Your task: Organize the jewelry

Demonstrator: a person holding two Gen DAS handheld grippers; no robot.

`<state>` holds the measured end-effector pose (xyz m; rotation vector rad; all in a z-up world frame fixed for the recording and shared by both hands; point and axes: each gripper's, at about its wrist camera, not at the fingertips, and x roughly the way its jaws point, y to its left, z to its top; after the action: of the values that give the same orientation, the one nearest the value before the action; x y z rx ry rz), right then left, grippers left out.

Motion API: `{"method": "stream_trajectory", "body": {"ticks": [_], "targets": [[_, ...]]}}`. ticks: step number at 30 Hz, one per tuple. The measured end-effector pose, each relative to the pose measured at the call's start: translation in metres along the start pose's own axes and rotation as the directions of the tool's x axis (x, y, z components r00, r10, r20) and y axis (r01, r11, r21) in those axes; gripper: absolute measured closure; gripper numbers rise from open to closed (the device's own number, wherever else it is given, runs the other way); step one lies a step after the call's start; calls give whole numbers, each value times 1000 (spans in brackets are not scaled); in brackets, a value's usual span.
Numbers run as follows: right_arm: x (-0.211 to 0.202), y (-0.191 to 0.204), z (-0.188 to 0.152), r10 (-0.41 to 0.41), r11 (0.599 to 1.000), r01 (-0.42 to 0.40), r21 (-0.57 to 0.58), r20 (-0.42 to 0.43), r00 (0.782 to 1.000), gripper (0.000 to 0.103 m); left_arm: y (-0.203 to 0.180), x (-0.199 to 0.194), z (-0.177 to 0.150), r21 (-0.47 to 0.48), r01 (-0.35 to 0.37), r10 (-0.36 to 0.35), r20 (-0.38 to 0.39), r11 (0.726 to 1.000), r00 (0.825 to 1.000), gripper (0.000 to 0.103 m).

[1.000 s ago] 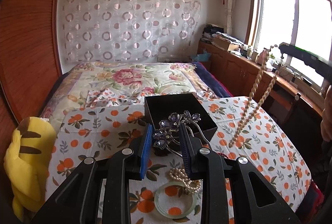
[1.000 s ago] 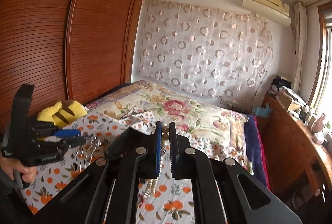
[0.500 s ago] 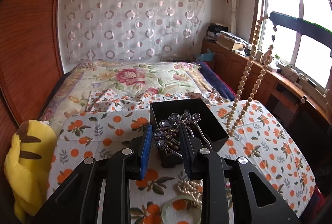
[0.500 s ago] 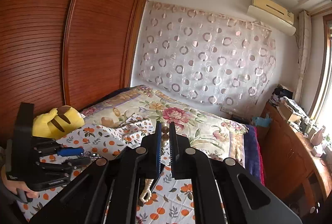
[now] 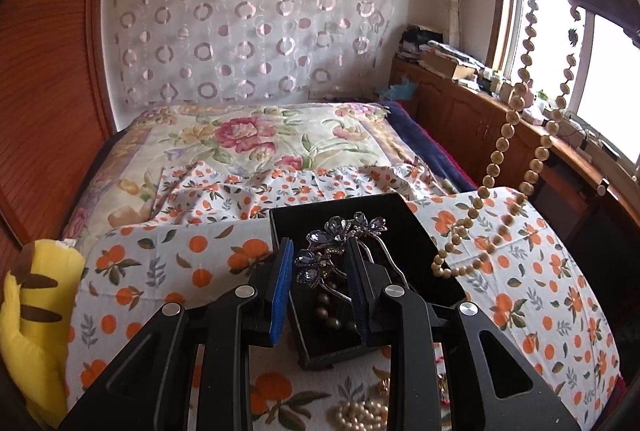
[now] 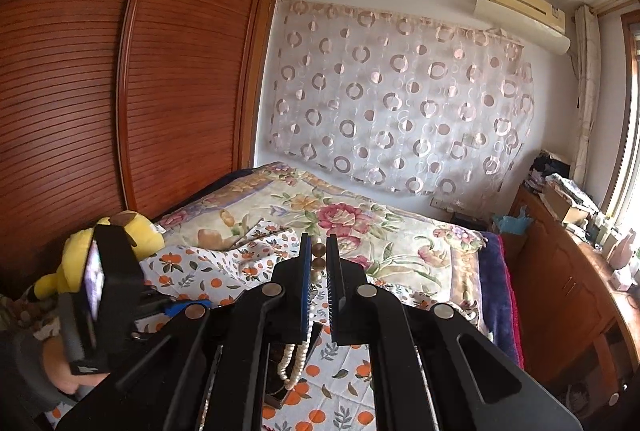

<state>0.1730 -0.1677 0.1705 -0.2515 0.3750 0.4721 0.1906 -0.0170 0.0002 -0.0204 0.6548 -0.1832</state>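
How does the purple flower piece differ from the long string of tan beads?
The purple flower hairpin is a stiff jewelled cluster on metal prongs; the tan bead necklace is a long limp loop. The hairpin sits low over the black box in the left tongs; the necklace dangles from the raised right tongs. Both are clamped.

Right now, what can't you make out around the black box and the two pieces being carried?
- Black box floor, left wrist view: hidden by the purple hair clip and left hand-held gripper.
- Pearl pile, left wrist view: cut off by the bottom edge.
- Bead necklace, right wrist view: the right hand-held gripper body covers most of it.
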Motion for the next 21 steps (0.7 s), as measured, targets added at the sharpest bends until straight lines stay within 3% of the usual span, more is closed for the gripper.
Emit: {"method": "stream_trajectory", "body": {"ticks": [7, 16, 21], "targets": [[7, 1, -6, 12, 1000, -12, -2, -9, 1000, 95, 2, 11, 2, -15, 1, -1, -13, 1000, 1000, 76], [11, 3, -10, 27, 1000, -27, 5, -7, 1000, 95, 8, -19, -7, -2, -2, 2, 8, 1000, 1000, 74], [29, 9, -22, 44, 999, -44, 3, -64, 997, 95, 14, -38, -18, -3, 9, -9, 11, 1000, 1000, 73]]}}
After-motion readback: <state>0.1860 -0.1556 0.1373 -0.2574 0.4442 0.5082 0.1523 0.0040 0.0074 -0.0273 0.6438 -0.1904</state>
